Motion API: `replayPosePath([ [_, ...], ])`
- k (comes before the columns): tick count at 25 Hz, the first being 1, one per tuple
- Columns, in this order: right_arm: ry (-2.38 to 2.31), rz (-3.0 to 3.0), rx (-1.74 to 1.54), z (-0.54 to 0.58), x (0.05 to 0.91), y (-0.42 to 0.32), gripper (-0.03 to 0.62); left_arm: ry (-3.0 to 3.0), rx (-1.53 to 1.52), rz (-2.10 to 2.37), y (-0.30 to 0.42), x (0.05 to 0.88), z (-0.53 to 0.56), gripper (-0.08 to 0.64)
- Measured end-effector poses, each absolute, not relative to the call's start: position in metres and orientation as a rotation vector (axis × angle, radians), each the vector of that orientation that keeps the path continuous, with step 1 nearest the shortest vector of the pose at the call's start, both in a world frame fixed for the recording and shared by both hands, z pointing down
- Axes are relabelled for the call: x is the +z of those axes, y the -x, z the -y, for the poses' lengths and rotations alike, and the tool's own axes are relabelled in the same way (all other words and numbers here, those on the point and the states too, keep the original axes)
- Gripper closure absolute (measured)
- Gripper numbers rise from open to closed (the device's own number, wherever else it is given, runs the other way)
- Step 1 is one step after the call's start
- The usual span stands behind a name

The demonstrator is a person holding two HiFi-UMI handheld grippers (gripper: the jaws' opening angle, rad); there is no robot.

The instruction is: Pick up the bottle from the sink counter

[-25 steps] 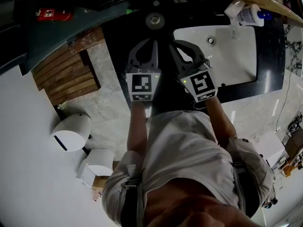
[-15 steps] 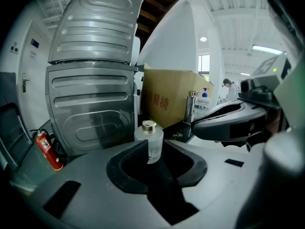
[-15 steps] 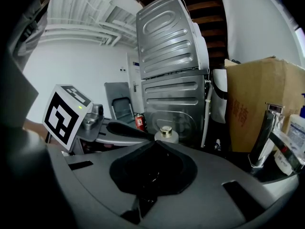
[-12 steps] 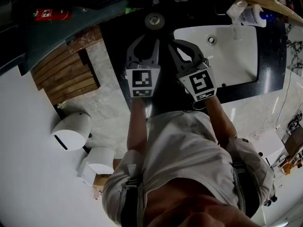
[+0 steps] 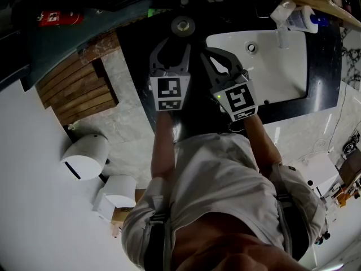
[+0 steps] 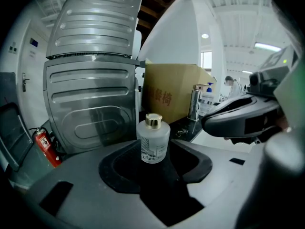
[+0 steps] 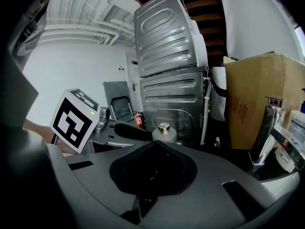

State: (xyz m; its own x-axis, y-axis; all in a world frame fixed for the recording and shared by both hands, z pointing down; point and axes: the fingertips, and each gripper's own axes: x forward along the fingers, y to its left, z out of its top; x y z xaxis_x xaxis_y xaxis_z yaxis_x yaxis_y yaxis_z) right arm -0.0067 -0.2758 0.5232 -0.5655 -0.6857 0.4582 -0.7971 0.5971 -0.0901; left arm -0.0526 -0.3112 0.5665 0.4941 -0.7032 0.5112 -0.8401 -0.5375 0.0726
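A small frosted glass bottle (image 5: 182,25) with a gold cap stands upright on the black sink counter (image 5: 141,44). In the left gripper view the bottle (image 6: 153,140) sits dead centre in the gap of my left gripper (image 6: 153,167). The jaws have just been opening, and their pads stand clear of the glass. From above, my left gripper (image 5: 172,43) reaches to just short of the bottle. My right gripper (image 5: 207,52) hovers beside it, its tips meeting with nothing between them (image 7: 156,142). It sees the bottle (image 7: 163,131) past the left gripper's jaw.
A white basin (image 5: 282,66) lies to the right, with a chrome faucet (image 7: 267,128) and a pump bottle (image 5: 299,17) behind it. A cardboard box (image 6: 174,94) and a ribbed steel machine (image 6: 90,80) stand beyond the counter. A fire extinguisher (image 6: 45,147) sits low at left.
The left gripper's jaws have spread apart and the gripper has crept toward the bottle. The right gripper has stayed put.
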Motion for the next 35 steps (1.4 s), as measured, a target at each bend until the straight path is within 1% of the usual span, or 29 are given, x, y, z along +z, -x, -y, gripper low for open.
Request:
replayPosePath([
  [8,-1.199,2.437,0.417,0.276,0.528,0.003,0.600,-2.429,0.634,1.282,0.049,0.576,0.320,0.329],
  [17,-1.206,2.427,0.430,0.276,0.532,0.000,0.600,-2.446,0.637,1.252,0.041,0.584,0.334,0.255],
  [26,-1.218,2.416,0.434,0.276,0.533,-0.004,0.600,-2.460,0.625,1.239,0.032,0.587,0.350,0.220],
  [35,-1.230,2.411,0.435,0.274,0.533,-0.006,0.600,-2.461,0.616,1.227,0.024,0.591,0.358,0.210],
])
